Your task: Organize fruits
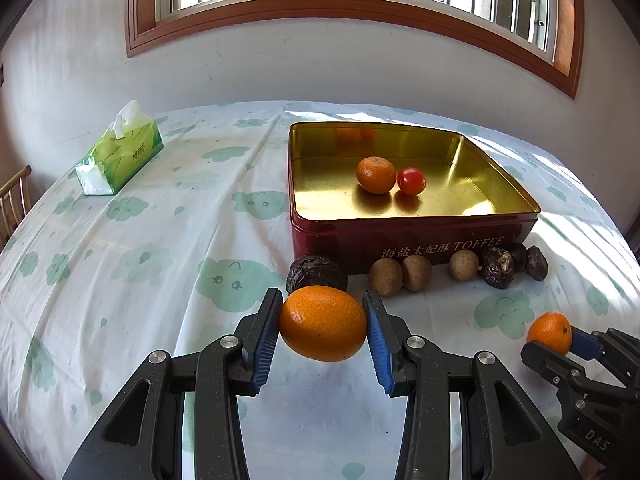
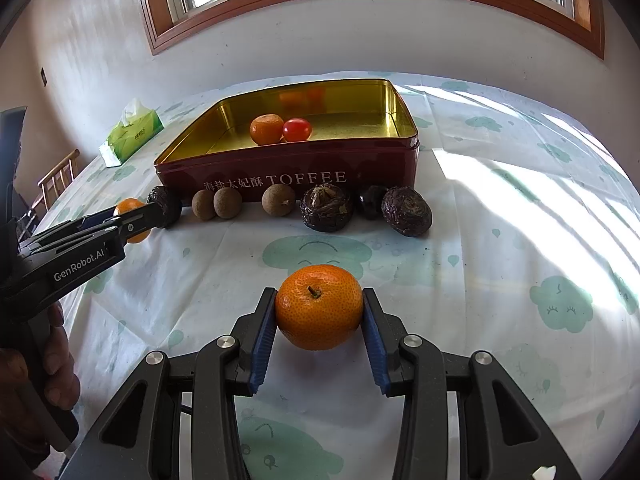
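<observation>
Left mandarin [image 1: 323, 323]: smooth orange peel, oval as seen, gripped between the blue pads of the left gripper [image 1: 323, 334], jaws closed on it above the table [image 1: 140, 300].
Right mandarin [image 2: 319, 306]: pitted orange peel, stem stub facing up, clamped by the right gripper [image 2: 319, 330], jaws closed on its sides, near the cloth; contact with the cloth could not be told.
Tin [image 1: 412, 236]: dark red "TOFFEE" box, gold inside, open; held one mandarin [image 1: 375, 175] touching a cherry tomato [image 1: 411, 180].
Front row: three tan longans [image 1: 400, 274] and dark wrinkled fruits [image 2: 326, 207] lined along the tin's front wall.
Pose: both grippers pointed toward the tin, left one nearer it.
Right-wrist view only: the hand [image 2: 48, 368] on the left gripper's handle.
Left-wrist view: tissue box [image 1: 120, 152] larger, far left.
</observation>
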`<action>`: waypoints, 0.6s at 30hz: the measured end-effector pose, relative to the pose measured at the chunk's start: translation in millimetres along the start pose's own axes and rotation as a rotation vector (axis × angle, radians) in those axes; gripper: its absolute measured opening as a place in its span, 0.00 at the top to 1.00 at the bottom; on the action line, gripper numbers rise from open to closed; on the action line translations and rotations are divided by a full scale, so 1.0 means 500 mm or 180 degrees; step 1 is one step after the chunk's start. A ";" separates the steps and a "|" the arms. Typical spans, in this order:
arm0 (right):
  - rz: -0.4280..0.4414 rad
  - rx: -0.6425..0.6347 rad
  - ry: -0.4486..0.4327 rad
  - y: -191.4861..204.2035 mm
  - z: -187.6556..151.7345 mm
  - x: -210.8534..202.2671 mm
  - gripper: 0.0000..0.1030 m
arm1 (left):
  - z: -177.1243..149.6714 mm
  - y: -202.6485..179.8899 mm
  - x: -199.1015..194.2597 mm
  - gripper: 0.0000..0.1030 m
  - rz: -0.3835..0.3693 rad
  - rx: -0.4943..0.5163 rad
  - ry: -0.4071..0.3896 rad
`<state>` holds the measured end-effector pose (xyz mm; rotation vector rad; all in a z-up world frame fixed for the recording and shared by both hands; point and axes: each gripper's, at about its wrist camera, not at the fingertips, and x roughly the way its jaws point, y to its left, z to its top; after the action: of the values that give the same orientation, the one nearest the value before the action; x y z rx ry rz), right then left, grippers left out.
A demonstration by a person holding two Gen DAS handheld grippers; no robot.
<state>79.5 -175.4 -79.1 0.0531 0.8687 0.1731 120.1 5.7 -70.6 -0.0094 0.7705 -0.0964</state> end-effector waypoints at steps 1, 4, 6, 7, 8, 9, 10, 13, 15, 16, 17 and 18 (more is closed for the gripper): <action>-0.0001 0.0000 -0.0001 0.000 0.000 0.000 0.63 | 0.000 0.000 -0.001 0.59 -0.0001 0.0002 0.0000; -0.0003 0.0002 -0.0006 0.000 0.000 0.000 0.63 | 0.001 0.000 -0.003 0.59 0.0002 0.0003 -0.0006; -0.0001 0.0002 -0.0002 0.000 -0.001 0.000 0.63 | 0.002 0.000 -0.003 0.59 0.0000 0.0006 -0.0001; -0.0002 0.0002 -0.0003 0.000 -0.001 -0.001 0.63 | 0.002 -0.001 -0.003 0.59 0.0003 0.0006 -0.0005; -0.0005 0.0002 -0.0007 0.000 -0.001 -0.001 0.63 | 0.002 -0.001 -0.003 0.59 0.0002 0.0005 -0.0008; -0.0004 0.0001 -0.0008 0.000 0.000 -0.001 0.63 | 0.003 -0.001 -0.003 0.59 -0.0002 0.0006 -0.0007; -0.0005 0.0001 -0.0009 0.000 0.000 -0.001 0.63 | 0.004 -0.002 -0.003 0.59 -0.0003 0.0009 -0.0006; -0.0013 0.0003 -0.0021 0.000 0.000 -0.004 0.63 | 0.005 -0.003 -0.004 0.59 -0.0002 0.0012 -0.0015; -0.0014 0.0002 -0.0022 0.000 0.001 -0.004 0.63 | 0.005 -0.003 -0.005 0.59 -0.0008 0.0012 -0.0016; -0.0015 0.0001 -0.0025 0.000 0.001 -0.005 0.63 | 0.005 -0.003 -0.006 0.59 -0.0005 0.0015 -0.0018; -0.0015 0.0001 -0.0026 0.000 0.000 -0.005 0.63 | 0.005 -0.003 -0.006 0.59 -0.0002 0.0017 -0.0019; -0.0016 0.0003 -0.0025 0.000 0.000 -0.004 0.63 | 0.005 -0.004 -0.006 0.59 -0.0005 0.0018 -0.0018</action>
<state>78.2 -175.7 -77.3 0.0524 0.8608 0.1679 119.6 4.1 -66.6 -0.0049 0.7645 -0.0999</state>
